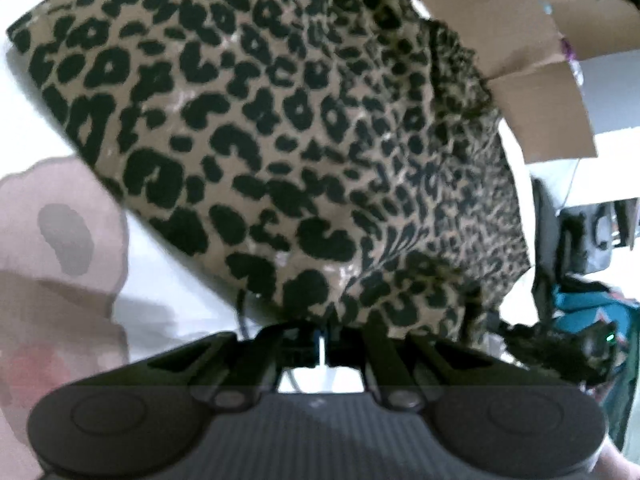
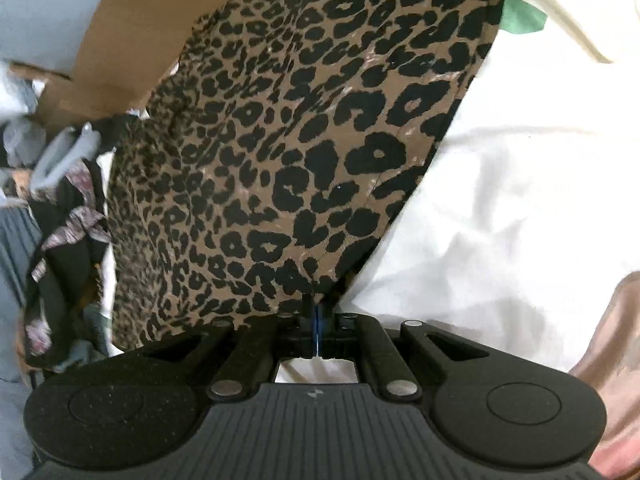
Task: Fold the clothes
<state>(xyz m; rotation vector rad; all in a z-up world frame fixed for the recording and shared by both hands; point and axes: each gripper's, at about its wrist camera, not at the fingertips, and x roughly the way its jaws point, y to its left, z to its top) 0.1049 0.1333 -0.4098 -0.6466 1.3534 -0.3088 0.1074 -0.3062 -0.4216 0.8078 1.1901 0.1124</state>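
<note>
Each camera sits just behind its claw, looking steeply down along the fingers, very close to the leopard-print garment [image 1: 280,140] (shared by both views).

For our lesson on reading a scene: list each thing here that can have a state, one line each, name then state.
Leopard-print garment: spread out, pinched at its near edge by both grippers, far part lying on the white sheet.
Left hand-held gripper: shut on the garment's edge.
Right hand-held gripper: shut on the garment's edge.
White sheet: spread, wrinkled.
Cardboard box: flaps open.
</note>
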